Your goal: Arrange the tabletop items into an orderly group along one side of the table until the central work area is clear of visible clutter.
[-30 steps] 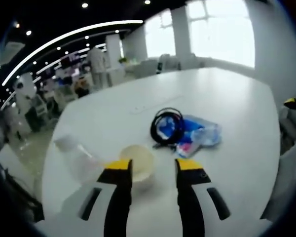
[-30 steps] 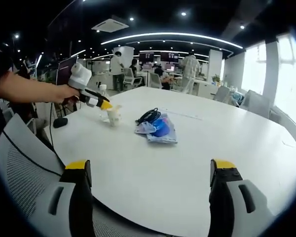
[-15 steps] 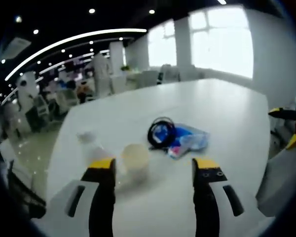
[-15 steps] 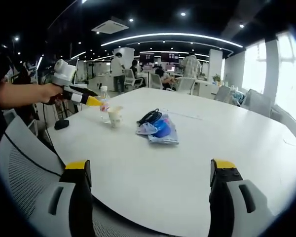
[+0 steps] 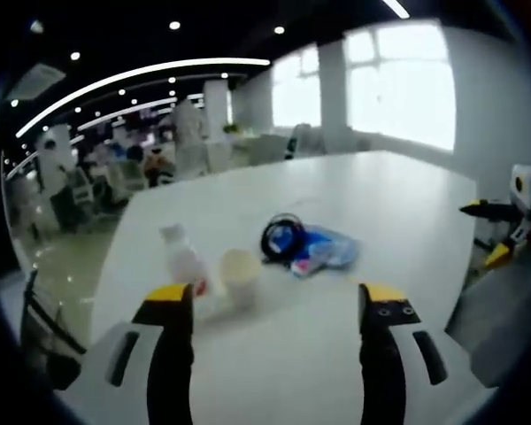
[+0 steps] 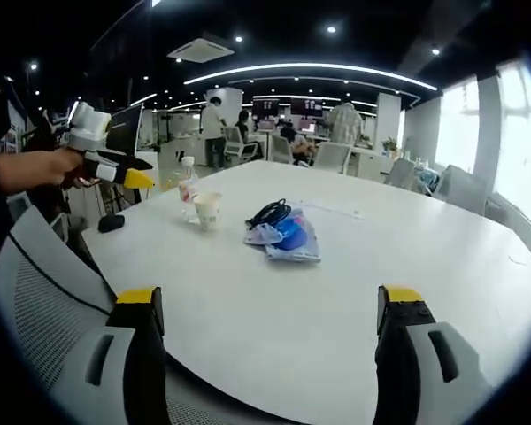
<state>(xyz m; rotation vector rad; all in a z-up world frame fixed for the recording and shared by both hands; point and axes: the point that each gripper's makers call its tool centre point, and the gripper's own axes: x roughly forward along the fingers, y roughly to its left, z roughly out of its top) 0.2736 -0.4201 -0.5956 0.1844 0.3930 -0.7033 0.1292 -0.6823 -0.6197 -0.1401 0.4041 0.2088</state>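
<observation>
4 items sit grouped on the white table point(image 6: 354, 292), toward its far-left part in the right gripper view. Small clear bottle point(image 6: 188, 188) with white cap stands upright; paper cup point(image 6: 207, 211) stands just beside it, nearer the table's middle. Whether the 2 touch, cannot tell. Further along lies a coil of black cable point(image 6: 268, 212), resting on or against a crumpled blue-and-clear plastic bag point(image 6: 288, 235). Bag and cable touching; cup apart from them by a small gap of bare tabletop.

Left gripper view, same set: bottle point(image 5: 181, 258) at left, cup point(image 5: 240, 274) next, cable coil point(image 5: 282, 237) and bag point(image 5: 323, 251) beyond to the right. All blurred; bag contents not readable, some pink at its near edge.

Left gripper point(image 5: 274, 297): 2 jaws spread wide, yellow tips, nothing between them, held above the table edge short of bottle and cup. In the right gripper view it point(image 6: 133, 177) is held by a hand point(image 6: 57, 166) off the table's left edge, tips pointing toward the bottle.

Right gripper point(image 6: 270, 297): jaws wide apart, nothing held, over the near table edge, well apart from the items. It point(image 5: 504, 232) appears at the right edge of the left gripper view.

Mesh-backed chair point(image 6: 44, 301) at near left. Office desks, people and ceiling lights behind.
</observation>
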